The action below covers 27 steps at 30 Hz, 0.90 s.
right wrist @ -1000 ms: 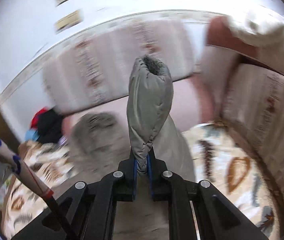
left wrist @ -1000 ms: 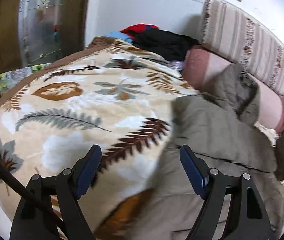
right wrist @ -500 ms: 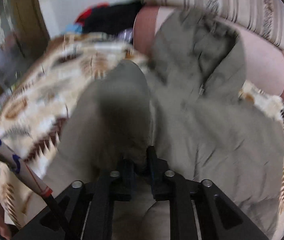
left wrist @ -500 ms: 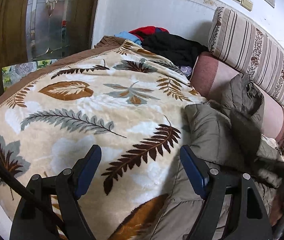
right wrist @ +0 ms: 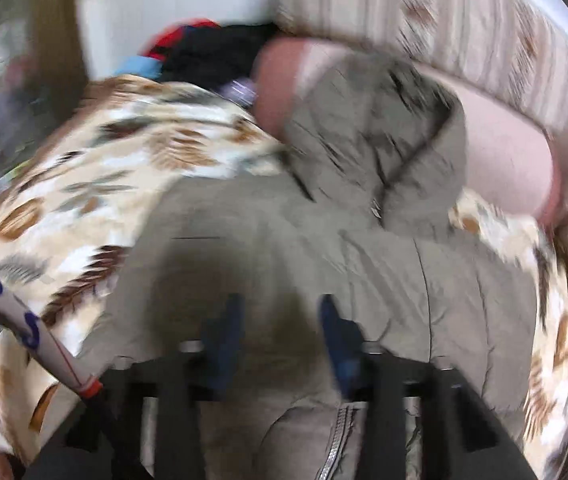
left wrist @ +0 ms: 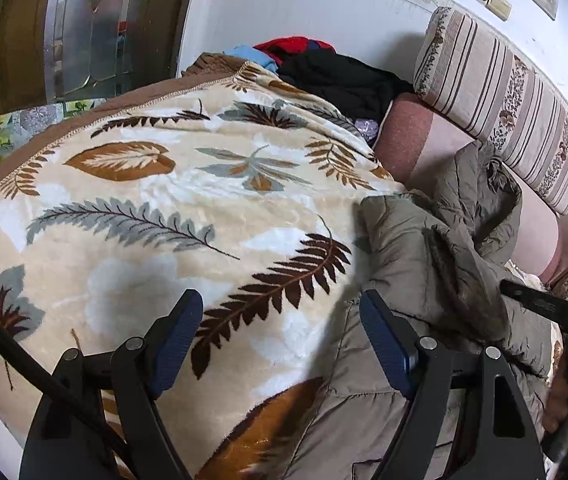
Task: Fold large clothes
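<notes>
An olive padded jacket [left wrist: 423, 264] with a hood lies on a leaf-patterned blanket [left wrist: 172, 208] over a sofa. Its sleeve is folded across the body. In the right wrist view the jacket [right wrist: 363, 256] fills the middle, with its zipper at the bottom. My left gripper [left wrist: 280, 336] is open and empty, low over the blanket at the jacket's left edge. My right gripper [right wrist: 280, 320] is open just above the jacket's front, blurred by motion.
A pile of black, red and blue clothes [left wrist: 323, 68] lies at the far end of the sofa. A striped back cushion [left wrist: 503, 92] and a pink cushion [left wrist: 419, 140] stand behind the jacket. A wooden door [left wrist: 12, 32] is at the left.
My right gripper swung the held sleeve down across the jacket, then opened and let it go. The left gripper stayed open and shifted slightly.
</notes>
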Available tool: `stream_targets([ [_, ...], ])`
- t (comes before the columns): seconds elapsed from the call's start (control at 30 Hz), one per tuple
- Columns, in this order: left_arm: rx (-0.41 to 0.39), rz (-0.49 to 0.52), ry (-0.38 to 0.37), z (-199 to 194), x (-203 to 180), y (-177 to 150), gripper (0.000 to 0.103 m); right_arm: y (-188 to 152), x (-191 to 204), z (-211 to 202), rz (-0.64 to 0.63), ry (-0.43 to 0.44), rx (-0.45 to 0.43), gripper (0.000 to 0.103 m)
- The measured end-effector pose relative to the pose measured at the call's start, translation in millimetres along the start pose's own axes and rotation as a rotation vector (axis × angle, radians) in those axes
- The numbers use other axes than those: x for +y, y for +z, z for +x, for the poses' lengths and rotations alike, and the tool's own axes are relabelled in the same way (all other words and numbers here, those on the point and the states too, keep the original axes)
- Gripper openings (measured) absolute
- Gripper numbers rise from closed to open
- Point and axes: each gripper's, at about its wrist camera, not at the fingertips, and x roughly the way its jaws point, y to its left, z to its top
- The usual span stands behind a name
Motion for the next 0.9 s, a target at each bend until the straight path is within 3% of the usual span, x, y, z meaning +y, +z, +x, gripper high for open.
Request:
stream_targets([
  [0.1,0.02,-0.008,-0.015,3.5,2.0,0.4,0.08,-0.1,5.9,42.3,0.021,0.038,0.117,0.033],
  [0.3,0.039,0.013,-0.024,10.8,-1.9,1.4,0.08,20.9,32.2,54.8,0.023,0.11,0.095,0.025],
  [0.5,0.053,0.035,-0.01,15.5,-5.9,-0.4,0.08,26.7,44.1,58.4,-0.007,0.09,0.073,0.025],
  [0.57,0.051,0.031,-0.009,14.1,-5.0,-0.7,0.08,24.0,35.7,39.2,0.041,0.134,0.016,0.029],
  [0.63,0.048,0.026,-0.009,12.8,-4.0,-0.9,0.08,19.2,30.1,25.0,0.08,0.179,-0.026,0.048],
  [0.73,0.05,0.034,-0.008,13.5,-5.7,-1.8,0.08,11.4,40.7,37.3,0.061,0.204,0.02,0.048],
  [0.9,0.054,0.076,0.021,18.6,-11.8,-5.5,0.08,11.0,56.9,50.5,-0.016,0.144,0.027,0.056],
])
